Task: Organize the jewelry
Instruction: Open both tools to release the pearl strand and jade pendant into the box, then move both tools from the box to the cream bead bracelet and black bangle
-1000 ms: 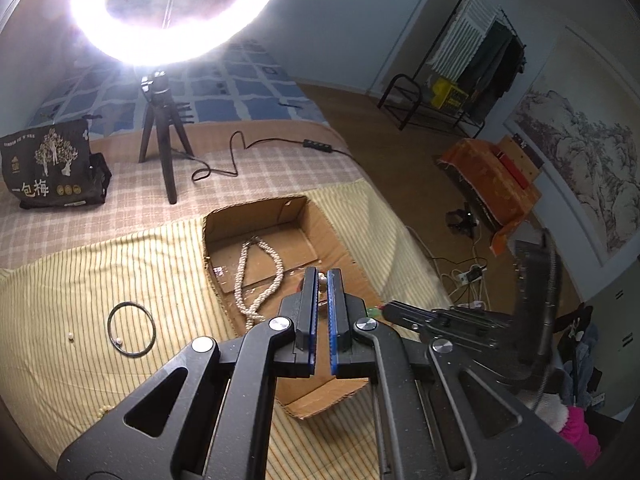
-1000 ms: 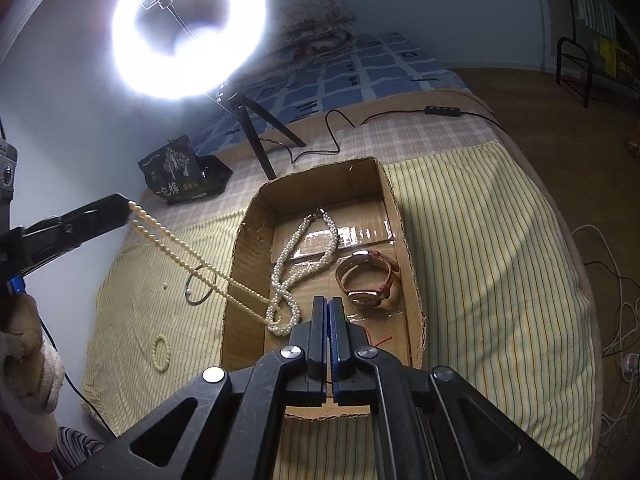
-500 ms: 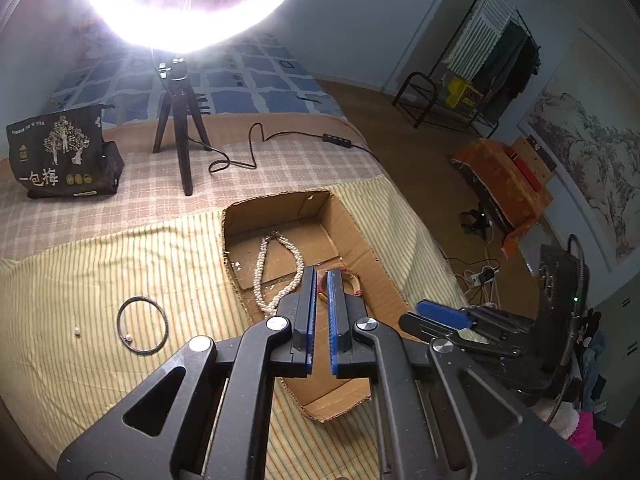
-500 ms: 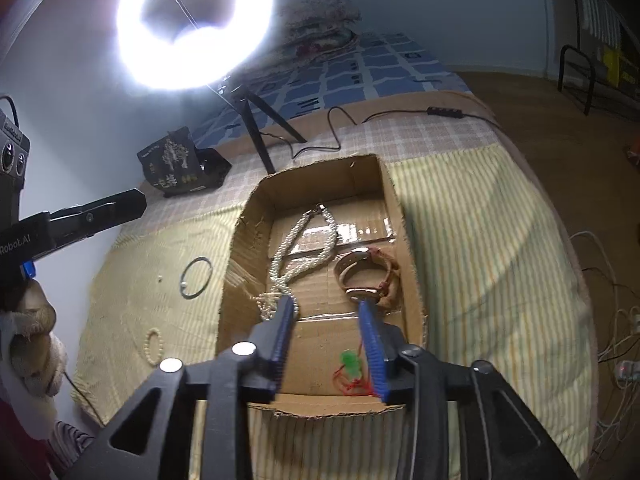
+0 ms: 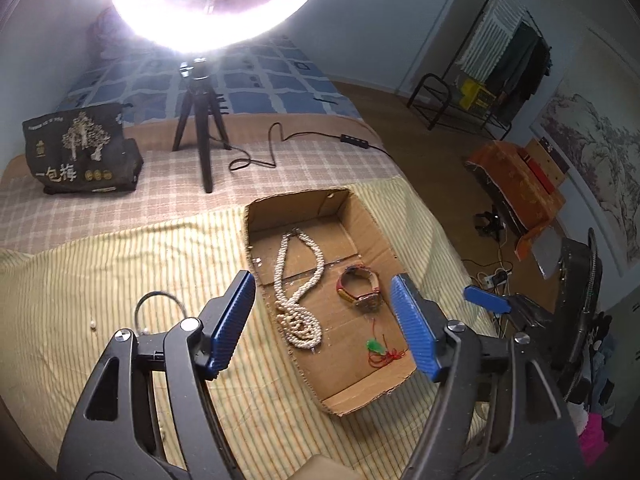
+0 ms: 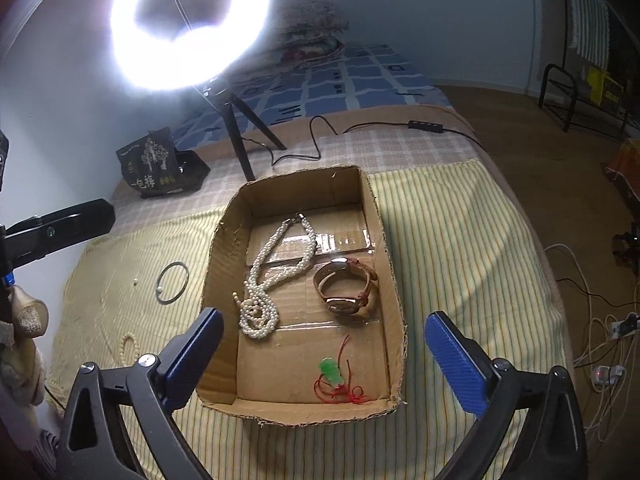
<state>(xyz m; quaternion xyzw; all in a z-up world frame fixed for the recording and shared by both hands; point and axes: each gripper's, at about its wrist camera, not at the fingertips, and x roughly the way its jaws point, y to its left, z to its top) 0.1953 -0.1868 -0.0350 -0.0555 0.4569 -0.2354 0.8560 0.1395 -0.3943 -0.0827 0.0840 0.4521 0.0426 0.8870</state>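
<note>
An open cardboard box (image 5: 360,208) (image 6: 384,248) lies on the striped cloth. Inside it are pearl necklaces (image 5: 298,280) (image 6: 264,280), a brown-strap watch (image 5: 360,288) (image 6: 345,286) and a green pendant on red cord (image 5: 376,347) (image 6: 332,374). A dark bangle (image 5: 158,306) (image 6: 173,282) and a small bead bracelet (image 6: 130,344) lie on the cloth left of the box. My left gripper (image 5: 324,320) is open and empty above the box's near left. My right gripper (image 6: 324,354) is open and empty above the box's near end.
A ring light on a tripod (image 5: 200,136) (image 6: 236,136) stands behind the box, its cable (image 5: 280,148) trailing right. A black bag (image 5: 80,152) (image 6: 158,164) sits at the back left. A loose bead (image 5: 93,324) lies on the cloth. The bed edge drops off at right.
Both grippers have opened wide. The pearl strand that hung from my left gripper a second ago now lies in the box. Both grippers have drawn back slightly.
</note>
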